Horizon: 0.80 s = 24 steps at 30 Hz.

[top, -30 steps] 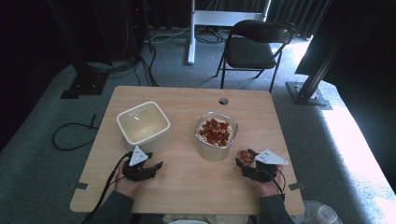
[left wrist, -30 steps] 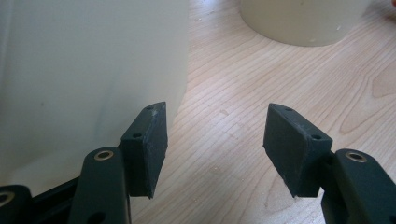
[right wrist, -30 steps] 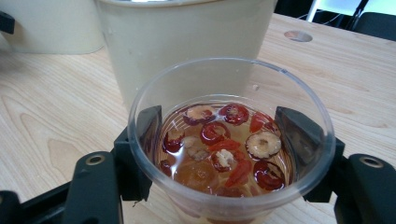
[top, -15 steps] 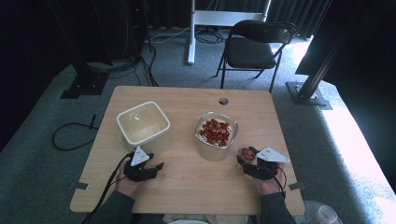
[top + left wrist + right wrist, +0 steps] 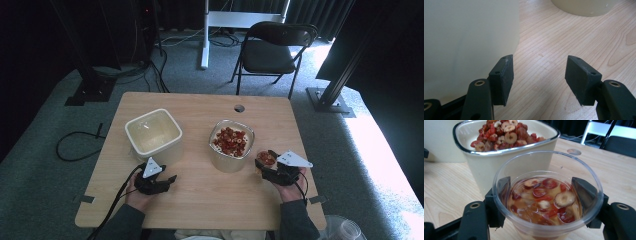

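Right claw (image 5: 541, 202) clenched on clear cup (image 5: 548, 195) of red slices, just right of full tub (image 5: 231, 145); left claw (image 5: 541, 80) released beside empty tub (image 5: 152, 135).

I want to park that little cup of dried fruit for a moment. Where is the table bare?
Bare wood runs along the near edge between the left gripper and the right gripper holding the cup. The far strip behind the empty container is free too. Beside the full container it is tight.
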Each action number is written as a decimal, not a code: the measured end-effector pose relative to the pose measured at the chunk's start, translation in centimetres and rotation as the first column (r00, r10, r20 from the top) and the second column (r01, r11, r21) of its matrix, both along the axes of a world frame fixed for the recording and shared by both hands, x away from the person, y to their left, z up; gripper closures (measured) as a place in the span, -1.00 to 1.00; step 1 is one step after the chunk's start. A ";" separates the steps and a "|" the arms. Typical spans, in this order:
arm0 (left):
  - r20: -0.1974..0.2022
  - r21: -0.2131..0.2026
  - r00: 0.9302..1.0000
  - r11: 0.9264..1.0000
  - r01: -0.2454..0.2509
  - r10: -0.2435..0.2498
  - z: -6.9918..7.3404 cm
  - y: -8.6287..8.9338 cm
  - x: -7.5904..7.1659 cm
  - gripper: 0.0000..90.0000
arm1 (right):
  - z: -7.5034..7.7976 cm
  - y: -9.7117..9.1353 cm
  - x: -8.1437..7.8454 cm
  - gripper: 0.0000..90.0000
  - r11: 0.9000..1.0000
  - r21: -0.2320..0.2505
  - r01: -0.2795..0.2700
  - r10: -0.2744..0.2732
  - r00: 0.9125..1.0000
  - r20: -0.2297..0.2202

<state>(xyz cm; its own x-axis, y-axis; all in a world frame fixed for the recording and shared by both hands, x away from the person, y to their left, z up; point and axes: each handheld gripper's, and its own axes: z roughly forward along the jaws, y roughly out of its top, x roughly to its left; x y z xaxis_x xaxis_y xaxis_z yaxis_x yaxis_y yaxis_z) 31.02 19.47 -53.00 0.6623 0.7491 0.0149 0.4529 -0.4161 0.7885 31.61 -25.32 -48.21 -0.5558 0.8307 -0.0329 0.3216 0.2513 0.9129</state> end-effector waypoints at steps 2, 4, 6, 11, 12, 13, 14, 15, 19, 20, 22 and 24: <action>0.001 0.001 1.000 1.000 0.001 -0.001 0.0 0.0 -0.1 -0.10 | 0.2 -0.2 0.0 -0.25 1.000 0.004 0.012 -0.012 1.000 0.010; 0.002 -0.003 1.000 1.000 0.001 -0.001 0.0 0.0 -0.1 -0.10 | 0.3 -0.4 0.1 -0.25 1.000 0.023 0.009 -0.009 1.000 0.002; -0.003 -0.002 1.000 1.000 0.000 0.000 0.0 -0.1 0.0 -0.10 | 0.4 -0.4 0.1 -0.25 1.000 0.015 0.014 -0.014 1.000 0.004; -0.005 -0.001 1.000 1.000 0.001 -0.001 -0.1 -0.1 0.0 -0.09 | 1.0 -0.6 0.3 -0.25 1.000 0.019 0.022 -0.022 1.000 0.011; -0.006 -0.002 1.000 1.000 0.001 -0.001 -0.1 -0.1 0.0 -0.10 | 1.3 -0.5 0.5 -0.25 1.000 0.013 0.025 -0.025 1.000 0.014; -0.006 -0.003 1.000 1.000 0.001 -0.001 -0.1 -0.2 0.1 -0.10 | 1.5 -0.5 0.6 -0.25 1.000 0.013 0.028 -0.029 0.999 0.014; -0.006 -0.001 1.000 1.000 0.002 -0.002 -0.1 -0.2 0.1 -0.10 | 1.7 -0.4 0.8 -0.25 0.999 0.011 0.031 -0.031 0.999 0.014; -0.006 0.000 1.000 1.000 0.003 -0.003 -0.1 -0.2 0.1 -0.10 | 2.0 -0.3 1.0 -0.25 0.999 0.008 0.034 -0.034 0.999 0.018; -0.005 0.001 1.000 1.000 0.000 0.000 -0.1 -0.2 0.0 -0.10 | 3.3 0.2 1.8 -0.25 1.000 -0.012 0.027 -0.027 0.999 0.035; -0.004 0.002 1.000 1.000 -0.001 0.001 -0.1 -0.2 0.0 -0.10 | 3.5 0.3 1.9 -0.25 0.999 -0.014 0.031 -0.030 0.999 0.035; -0.003 0.003 1.000 1.000 0.000 0.000 -0.1 -0.2 0.0 -0.09 | 4.1 0.6 2.4 -0.25 0.999 -0.018 0.036 -0.035 0.998 0.042; -0.004 0.004 1.000 1.000 0.000 0.000 -0.1 -0.2 0.0 -0.09 | 4.7 0.7 2.7 -0.25 0.999 -0.019 0.038 -0.037 0.998 0.050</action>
<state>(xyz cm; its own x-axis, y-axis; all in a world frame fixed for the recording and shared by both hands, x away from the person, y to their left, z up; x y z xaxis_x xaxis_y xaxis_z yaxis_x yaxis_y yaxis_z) 31.02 19.31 -53.06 0.6622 0.7492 0.0153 0.4559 -0.4190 0.7853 34.34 -24.65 -43.52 -0.5213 0.8500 -0.0762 0.2861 0.2582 0.9227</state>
